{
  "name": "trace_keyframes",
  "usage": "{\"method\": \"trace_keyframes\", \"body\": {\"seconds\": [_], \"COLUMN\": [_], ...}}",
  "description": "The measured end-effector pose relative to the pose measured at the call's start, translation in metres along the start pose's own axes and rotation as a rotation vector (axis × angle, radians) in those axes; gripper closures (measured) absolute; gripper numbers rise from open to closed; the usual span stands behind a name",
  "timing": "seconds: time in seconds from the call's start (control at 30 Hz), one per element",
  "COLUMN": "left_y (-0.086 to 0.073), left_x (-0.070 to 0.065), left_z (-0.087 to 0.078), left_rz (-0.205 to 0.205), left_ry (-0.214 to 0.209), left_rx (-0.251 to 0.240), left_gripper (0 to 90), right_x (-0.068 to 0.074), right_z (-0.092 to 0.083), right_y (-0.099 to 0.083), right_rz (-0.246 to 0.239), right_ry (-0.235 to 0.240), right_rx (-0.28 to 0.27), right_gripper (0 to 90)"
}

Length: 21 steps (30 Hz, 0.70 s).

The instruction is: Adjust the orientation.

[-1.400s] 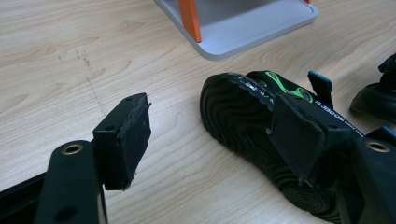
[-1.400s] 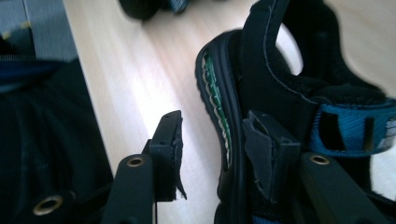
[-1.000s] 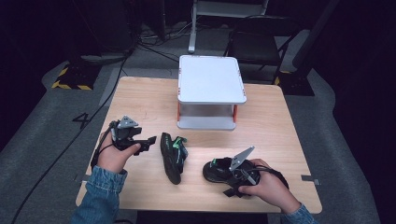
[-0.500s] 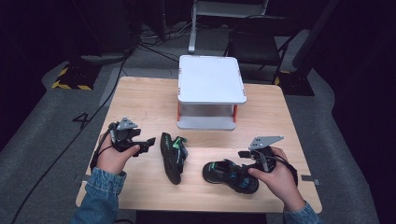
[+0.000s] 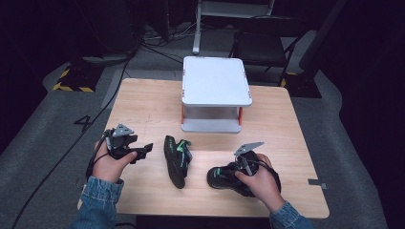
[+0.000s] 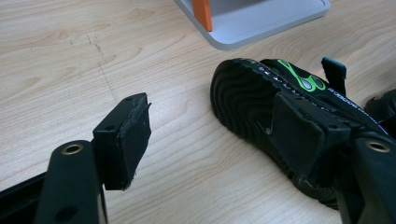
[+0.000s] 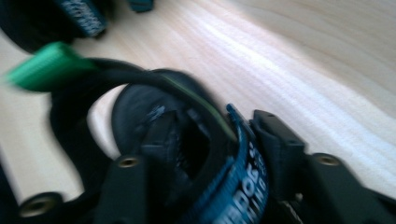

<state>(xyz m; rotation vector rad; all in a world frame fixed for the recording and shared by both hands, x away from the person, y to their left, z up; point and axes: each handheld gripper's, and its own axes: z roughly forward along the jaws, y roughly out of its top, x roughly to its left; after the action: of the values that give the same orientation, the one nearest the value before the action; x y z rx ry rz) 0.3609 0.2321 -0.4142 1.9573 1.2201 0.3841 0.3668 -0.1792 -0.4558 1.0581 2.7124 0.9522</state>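
Two black sandals with green trim lie on the wooden table (image 5: 143, 105). The left sandal (image 5: 175, 160) (image 6: 252, 93) rests on its side with its sole toward my left gripper (image 5: 145, 149) (image 6: 215, 135), which is open and empty a short way to its left. The right sandal (image 5: 222, 177) (image 7: 140, 98) sits near the front edge. My right gripper (image 5: 234, 172) (image 7: 219, 140) has just been closing. One jaw is inside the shoe and the other outside, with the blue-lettered side wall pinched between them. That view is blurred.
A white two-level stand (image 5: 215, 81) (image 6: 261, 23) with orange posts stands at the middle back of the table. Bare wood lies to either side of it. Dark floor, cables and a chair lie beyond the table.
My right gripper pulled off to the right of the right sandal, then came back left and down onto it and its jaws closed. The left hand and left sandal stayed put.
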Motion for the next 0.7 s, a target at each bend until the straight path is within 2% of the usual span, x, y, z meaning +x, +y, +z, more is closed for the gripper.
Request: {"method": "trace_keyframes", "body": {"seconds": [0.07, 0.13, 0.23, 0.33, 0.4, 0.43, 0.47, 0.5, 0.53, 0.6, 0.63, 0.67, 0.7], "left_y": [0.000, -0.001, -0.003, -0.008, -0.013, -0.013, -0.017, -0.017, -0.020, -0.022, -0.022, -0.023, -0.023], "left_x": [0.001, 0.002, 0.002, 0.002, 0.004, 0.004, 0.007, 0.007, 0.009, 0.011, 0.011, 0.012, 0.012], "left_z": [-0.001, -0.001, -0.002, -0.005, -0.008, -0.008, -0.012, -0.012, -0.015, -0.018, -0.018, -0.018, -0.018], "left_rz": [0.002, -0.003, -0.003, -0.010, -0.018, -0.018, -0.039, -0.039, -0.048, -0.059, -0.059, -0.058, -0.058], "left_ry": [0.001, 0.008, 0.009, 0.011, 0.022, 0.022, 0.033, 0.033, 0.046, 0.050, 0.050, 0.052, 0.052], "left_rx": [-0.003, -0.005, -0.002, 0.004, 0.006, 0.006, 0.006, 0.006, 0.000, -0.001, -0.001, 0.003, 0.003], "left_gripper": [29.1, 29.1, 29.2, 29.2, 29.2, 29.1, 29.2, 29.1, 29.1, 29.1, 29.2, 29.2, 29.2], "right_x": [0.000, -0.002, -0.011, -0.020, -0.033, -0.033, -0.046, -0.046, -0.060, -0.069, -0.071, -0.071, -0.071], "right_z": [-0.004, -0.007, -0.012, -0.018, -0.018, -0.018, -0.011, -0.011, 0.001, 0.010, 0.012, 0.011, 0.011], "right_y": [0.002, 0.002, 0.006, 0.017, 0.026, 0.026, 0.032, 0.032, 0.034, 0.033, 0.033, 0.033, 0.033], "right_rz": [-0.025, -0.044, -0.044, -0.055, -0.062, -0.062, -0.072, -0.072, -0.081, -0.061, -0.049, -0.051, -0.051], "right_ry": [0.001, -0.018, 0.000, -0.038, -0.082, -0.082, -0.114, -0.114, -0.140, -0.127, -0.102, -0.101, -0.101], "right_rx": [0.009, 0.003, -0.028, -0.055, -0.080, -0.080, -0.077, -0.077, -0.076, -0.092, -0.116, -0.121, -0.121], "right_gripper": [68.2, 72.4, 73.2, 73.3, 73.2, 73.2, 72.4, 72.4, 70.8, 66.8, 63.0, 56.1, 56.1]}}
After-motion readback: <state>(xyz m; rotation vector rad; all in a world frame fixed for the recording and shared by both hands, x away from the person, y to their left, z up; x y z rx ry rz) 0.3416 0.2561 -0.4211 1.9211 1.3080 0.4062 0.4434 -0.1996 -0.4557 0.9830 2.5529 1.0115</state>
